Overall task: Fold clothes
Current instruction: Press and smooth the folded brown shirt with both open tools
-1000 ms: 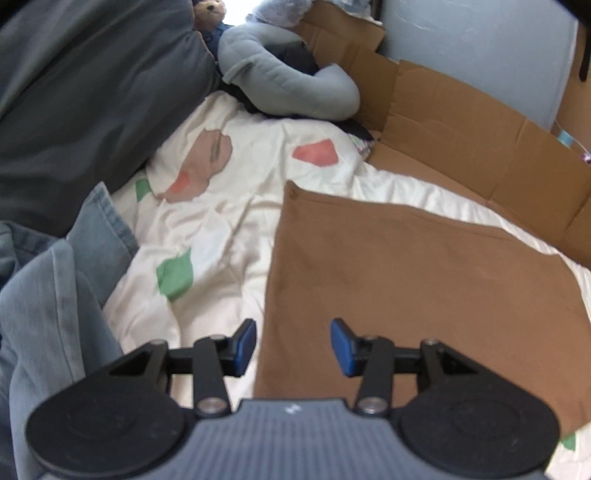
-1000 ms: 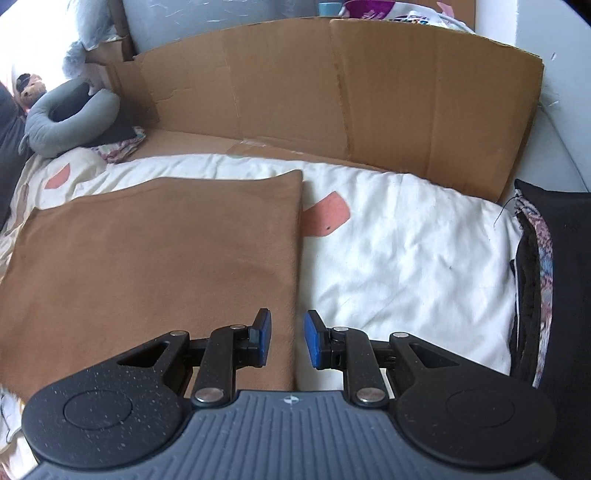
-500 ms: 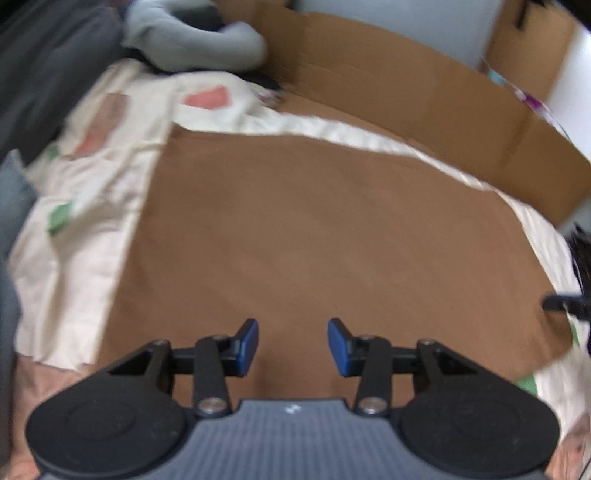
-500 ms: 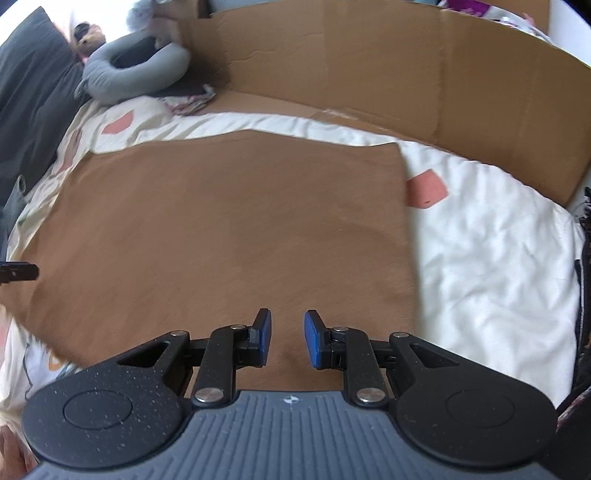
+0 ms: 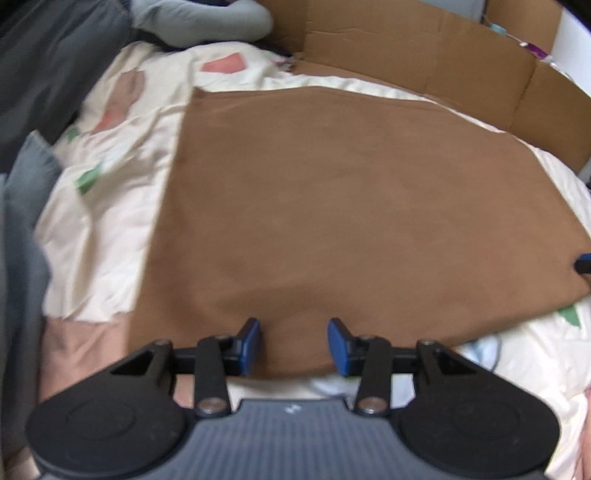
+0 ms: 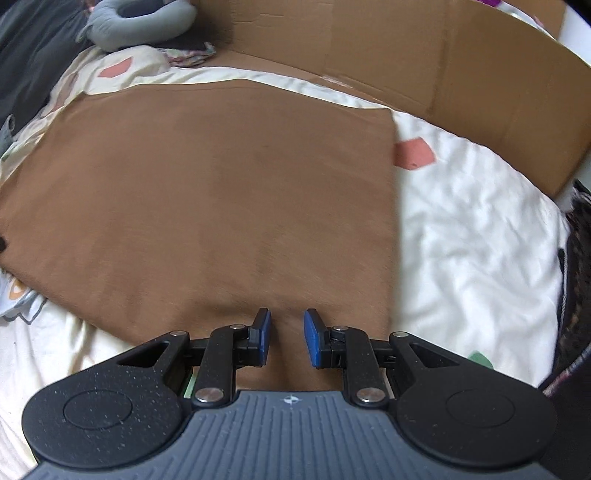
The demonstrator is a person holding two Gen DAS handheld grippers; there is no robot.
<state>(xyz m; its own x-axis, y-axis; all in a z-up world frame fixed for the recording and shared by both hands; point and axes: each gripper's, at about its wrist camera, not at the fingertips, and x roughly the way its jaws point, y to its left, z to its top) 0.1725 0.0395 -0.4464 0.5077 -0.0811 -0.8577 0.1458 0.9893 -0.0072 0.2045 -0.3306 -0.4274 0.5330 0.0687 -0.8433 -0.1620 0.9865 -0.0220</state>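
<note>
Brown cloth (image 5: 343, 206), a single flat piece of fabric, lies spread on a bed covered by a cream quilt (image 5: 110, 206) printed with pink and green patches. Its surface is smooth, with straight edges on the far and left sides as seen from the left wrist camera, and it fills most of both views. The left claw (image 5: 294, 345) hangs over the near edge of the cloth, its blue-padded fingers (image 5: 250, 343) well apart and holding nothing. The right claw (image 6: 287, 338) sits over the near edge too, toward the cloth's right side; its jaws stand open with a narrower gap than the left, and nothing is between them. At the right margin of the left wrist view, a dark tip with a blue end shows over the cloth's right corner; what it belongs to cannot be told for sure. A wall of flattened cardboard (image 6: 424, 59) stands along the far side of the bed. A grey neck pillow (image 6: 140, 22) rests at the far left corner, beside a dark grey cushion (image 5: 55, 62). Blue-grey denim (image 5: 22, 229) lies at the left edge of the bed in the left wrist view. A dark patterned fabric (image 6: 578, 288) lies along the right edge of the bed in the right wrist view. Both views are slightly blurred.
</note>
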